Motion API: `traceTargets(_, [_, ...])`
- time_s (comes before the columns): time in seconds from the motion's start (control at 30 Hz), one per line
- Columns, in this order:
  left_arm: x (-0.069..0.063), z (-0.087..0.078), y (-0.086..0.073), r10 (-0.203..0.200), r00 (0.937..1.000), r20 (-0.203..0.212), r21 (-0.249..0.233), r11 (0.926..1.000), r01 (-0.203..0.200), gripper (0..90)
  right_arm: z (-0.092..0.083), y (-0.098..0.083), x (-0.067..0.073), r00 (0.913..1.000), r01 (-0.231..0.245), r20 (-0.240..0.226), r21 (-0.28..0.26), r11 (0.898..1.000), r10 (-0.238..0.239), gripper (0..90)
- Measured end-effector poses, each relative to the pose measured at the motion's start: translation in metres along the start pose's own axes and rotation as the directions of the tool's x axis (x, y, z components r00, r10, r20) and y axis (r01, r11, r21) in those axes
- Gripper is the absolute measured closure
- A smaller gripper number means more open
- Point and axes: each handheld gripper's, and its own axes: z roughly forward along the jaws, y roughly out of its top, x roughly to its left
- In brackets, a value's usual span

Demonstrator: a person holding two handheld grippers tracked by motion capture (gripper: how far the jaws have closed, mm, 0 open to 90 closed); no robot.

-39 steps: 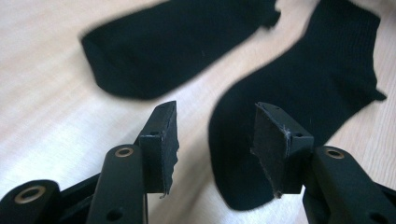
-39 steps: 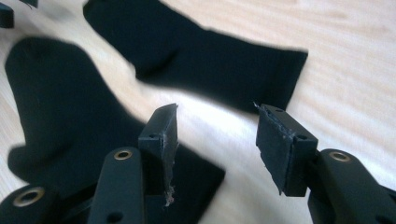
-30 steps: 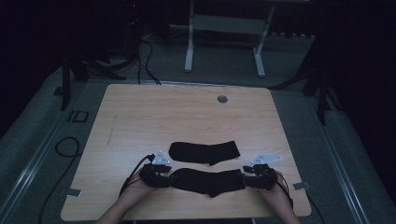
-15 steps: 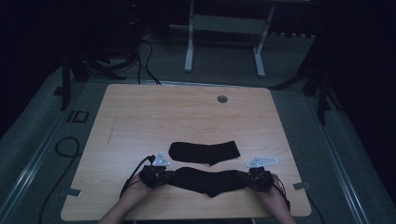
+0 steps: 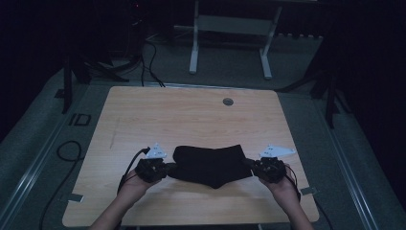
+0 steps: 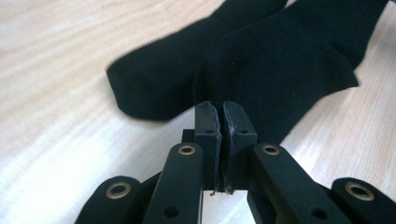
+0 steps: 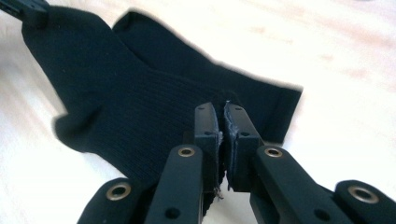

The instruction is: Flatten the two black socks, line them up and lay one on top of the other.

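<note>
A light wooden table (image 5: 191, 120) stands in a dim room, its grain running across the top. Near its far edge sits a small round grommet (image 5: 228, 101). A faint scuff line (image 5: 114, 134) marks the wood toward the left side. Grey tape tabs stick out at the near left corner (image 5: 74, 197) and the near right corner (image 5: 308, 191). Beyond the table, on grey carpet (image 5: 230, 67), stands a white metal frame (image 5: 230, 28) on two legs. Black cables (image 5: 148, 62) trail over the floor at the far left, and another cable (image 5: 67, 148) loops beside the table's left edge. A dark stand (image 5: 330, 86) rises at the right
</note>
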Motion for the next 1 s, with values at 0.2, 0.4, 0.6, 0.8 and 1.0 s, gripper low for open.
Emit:
traceTargets(0.2, [0.018,0.0,0.021,-0.021,0.9997,-0.015,-0.01,0.9997,0.021,86.0,0.009,0.025,-0.014,0.9998,-0.001,0.022,-0.027,1.0,0.002,84.8])
traceTargets(0.4, [0.036,0.009,0.034,-0.046,0.9988,-0.014,0.01,0.9989,0.046,86.1,0.027,0.036,-0.03,0.9992,-0.023,0.032,0.0,1.0,0.023,84.8])
traceTargets(0.6, [0.05,0.03,0.031,-0.081,0.9966,-0.014,0.053,0.9952,0.082,86.0,0.054,0.028,-0.045,0.9974,-0.061,0.042,0.051,0.997,0.059,84.7])
traceTargets(0.8, [0.059,0.052,0.026,-0.108,0.9941,-0.009,0.093,0.9898,0.108,86.0,0.077,0.019,-0.056,0.9947,-0.09,0.059,0.104,0.99,0.085,84.7])
traceTargets(1.0, [0.064,0.066,0.021,-0.112,0.9936,-0.018,0.128,0.9852,0.113,85.8,0.093,0.007,-0.062,0.9936,-0.097,0.071,0.139,0.986,0.087,83.1])
